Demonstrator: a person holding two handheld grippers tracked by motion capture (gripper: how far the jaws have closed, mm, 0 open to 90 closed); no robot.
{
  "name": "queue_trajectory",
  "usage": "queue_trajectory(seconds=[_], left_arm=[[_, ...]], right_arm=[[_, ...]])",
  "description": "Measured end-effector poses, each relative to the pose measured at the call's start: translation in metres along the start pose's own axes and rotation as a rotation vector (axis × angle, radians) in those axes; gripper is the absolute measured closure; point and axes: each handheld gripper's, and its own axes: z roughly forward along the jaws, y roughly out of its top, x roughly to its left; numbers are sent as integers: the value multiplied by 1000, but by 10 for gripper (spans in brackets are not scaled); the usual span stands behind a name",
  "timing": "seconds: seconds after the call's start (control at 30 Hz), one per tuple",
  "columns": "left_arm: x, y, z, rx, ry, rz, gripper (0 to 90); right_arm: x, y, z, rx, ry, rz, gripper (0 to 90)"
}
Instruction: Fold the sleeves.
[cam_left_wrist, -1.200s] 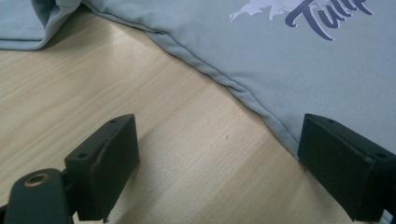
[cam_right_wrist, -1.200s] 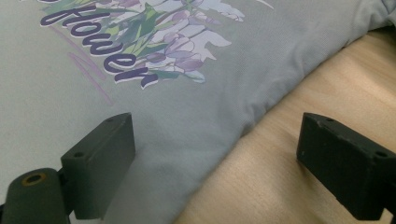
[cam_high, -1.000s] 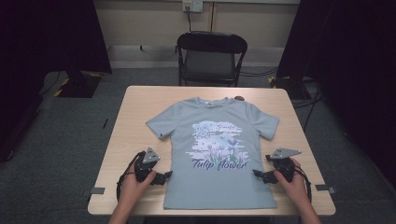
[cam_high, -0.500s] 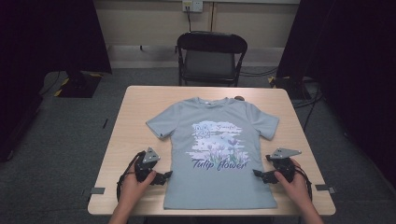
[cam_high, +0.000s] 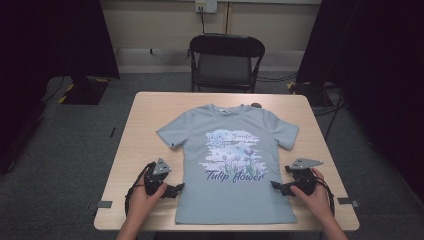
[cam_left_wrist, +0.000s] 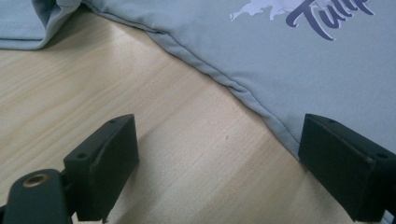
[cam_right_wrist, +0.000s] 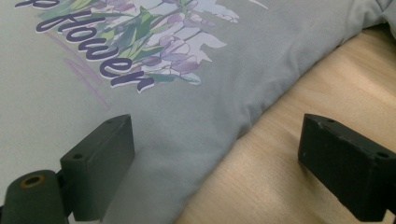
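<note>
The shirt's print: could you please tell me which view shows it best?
The high view: the whole print lies in sight on the shirt. The left gripper view catches just part of its lettering; the right gripper view shows flowers and some lettering.

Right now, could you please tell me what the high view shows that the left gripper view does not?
The high view takes in the whole T-shirt, both grippers, left and right, the person's hands and a chair. The left gripper view adds the shirt's side seam up close, lying between its open fingers. Both show grey shirt, purple lettering and wooden table.
</note>
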Motion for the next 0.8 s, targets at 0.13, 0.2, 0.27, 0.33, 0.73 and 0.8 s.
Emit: queue_trajectory(seconds=[0.13, 0.2, 0.27, 0.33, 0.73, 0.8], left_arm=[[0, 0, 0, 0, 1, 0, 115], [0, 0, 0, 0, 0, -1, 115], [0, 0, 0, 0, 0, -1, 115], [0, 0, 0, 0, 0, -1, 115], [0, 0, 0, 0, 0, 0, 115], [0, 0, 0, 0, 1, -1, 115]], right_arm=[[-6, 2, -1, 6, 2, 25, 105], [-9, 4, -1, 9, -11, 20, 105], [-12, 6, -2, -2, -7, 27, 105], [-14, 6, -3, -4, -8, 31, 105], [-26, 11, -2, -4, -34, 41, 106], [-29, 12, -2, -5, -38, 42, 107]])
